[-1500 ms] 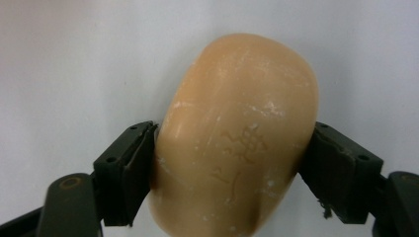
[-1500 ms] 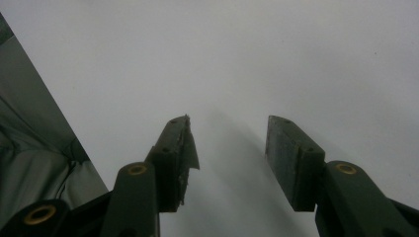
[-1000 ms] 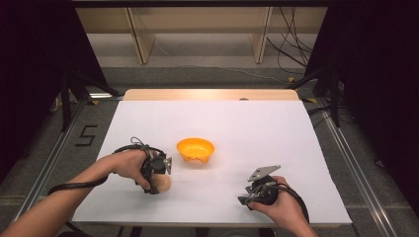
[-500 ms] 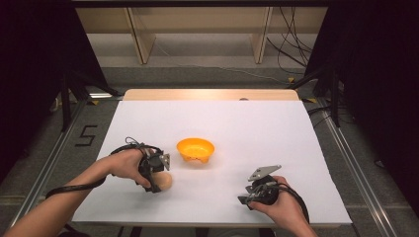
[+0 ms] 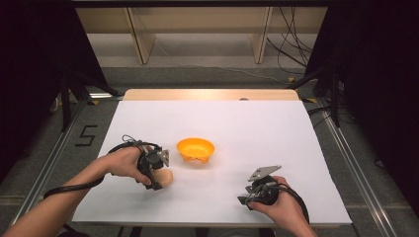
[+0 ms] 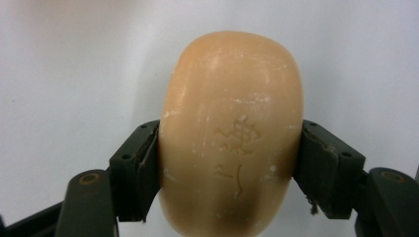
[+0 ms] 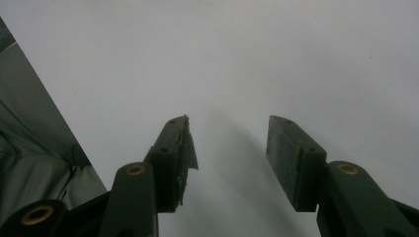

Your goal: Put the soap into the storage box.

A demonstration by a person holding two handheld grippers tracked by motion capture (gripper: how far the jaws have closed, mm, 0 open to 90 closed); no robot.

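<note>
A tan oval bar of soap (image 6: 230, 98) with a stamped mark lies on the white table sheet (image 5: 247, 128), left of centre near the front. My left gripper (image 6: 230, 163) is shut on the soap (image 5: 167, 178), both pads pressing its sides. In the high view the left gripper (image 5: 157, 178) points to the right and down at the sheet. An orange bowl (image 5: 196, 148) stands just beyond and to the right of it. My right gripper (image 5: 245, 199) rests low at the front right, and its jaws (image 7: 227, 143) are open over bare sheet.
The sheet's front edge (image 5: 212, 223) runs close under both hands. Black cables trail from each gripper. Grey floor with a metal rail (image 5: 54, 153) flanks the table on the left, and wooden shelving (image 5: 197, 29) stands beyond the far edge.
</note>
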